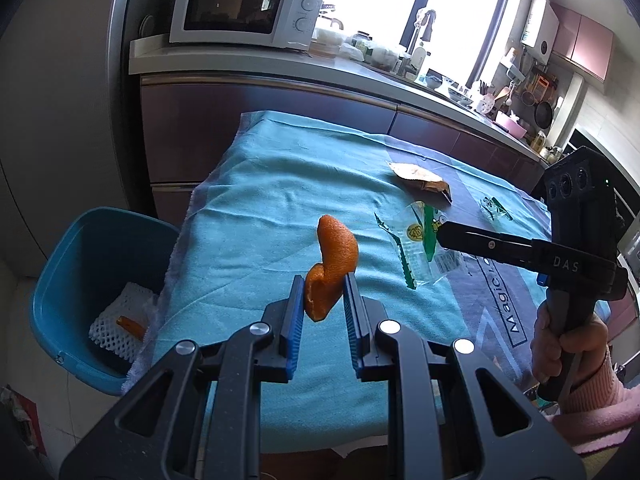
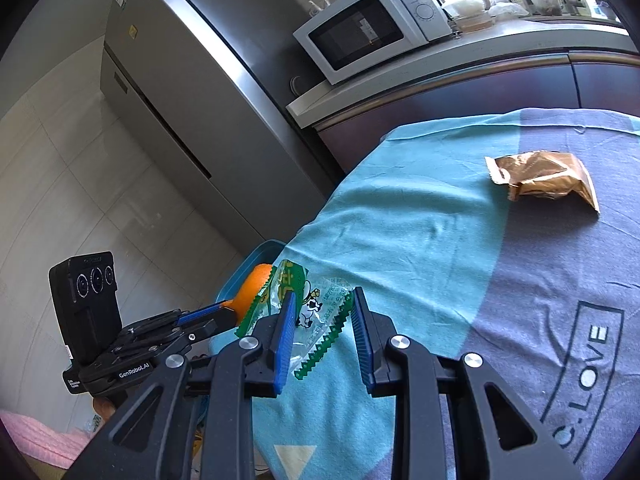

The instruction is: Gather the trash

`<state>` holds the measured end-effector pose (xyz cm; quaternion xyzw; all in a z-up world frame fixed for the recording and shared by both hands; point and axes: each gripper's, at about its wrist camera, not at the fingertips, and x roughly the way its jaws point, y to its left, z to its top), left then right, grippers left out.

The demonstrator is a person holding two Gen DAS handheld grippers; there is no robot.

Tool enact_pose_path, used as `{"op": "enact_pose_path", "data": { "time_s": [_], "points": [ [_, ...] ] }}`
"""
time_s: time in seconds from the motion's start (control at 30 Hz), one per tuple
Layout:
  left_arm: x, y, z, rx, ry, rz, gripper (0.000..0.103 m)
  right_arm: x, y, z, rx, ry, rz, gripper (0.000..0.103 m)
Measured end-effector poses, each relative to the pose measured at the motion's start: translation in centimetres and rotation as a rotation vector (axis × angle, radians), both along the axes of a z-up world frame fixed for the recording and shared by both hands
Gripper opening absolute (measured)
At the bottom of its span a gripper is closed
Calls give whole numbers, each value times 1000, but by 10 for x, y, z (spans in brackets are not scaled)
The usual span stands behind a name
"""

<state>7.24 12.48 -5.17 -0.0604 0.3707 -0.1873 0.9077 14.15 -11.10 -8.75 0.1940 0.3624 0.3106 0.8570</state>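
Orange peel (image 1: 332, 268) is clamped between the blue pads of the left gripper (image 1: 322, 300), held up above the table's (image 1: 248, 184) left edge. Right gripper (image 2: 324, 312) is closed on a clear wrapper with green zigzag edges (image 2: 316, 320), lifted off the teal cloth (image 2: 400, 232); the wrapper hangs against the left pad, and contact with the right pad is not clear in the right wrist view. A hand in a pink sleeve (image 1: 568, 344) grips the right handle. Just off the table's left edge sits a blue bin (image 1: 80, 264), holding white foam netting (image 1: 120, 320) and an orange scrap (image 1: 132, 326). Further back on the table, toward the far edge, lies a crumpled brown packet (image 1: 420, 180); a small clear wrapper scrap (image 1: 494, 209) lies near the right edge. Beyond: counter with a white microwave (image 1: 248, 8).
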Motion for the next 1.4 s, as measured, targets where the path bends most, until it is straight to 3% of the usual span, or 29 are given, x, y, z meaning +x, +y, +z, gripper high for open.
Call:
{"op": "enact_pose_path", "data": {
  "time_s": [1.4],
  "points": [
    [-16,84,5,-8,-19,212,19,27,75,10,-10,-33,158,26]
  ]
}}
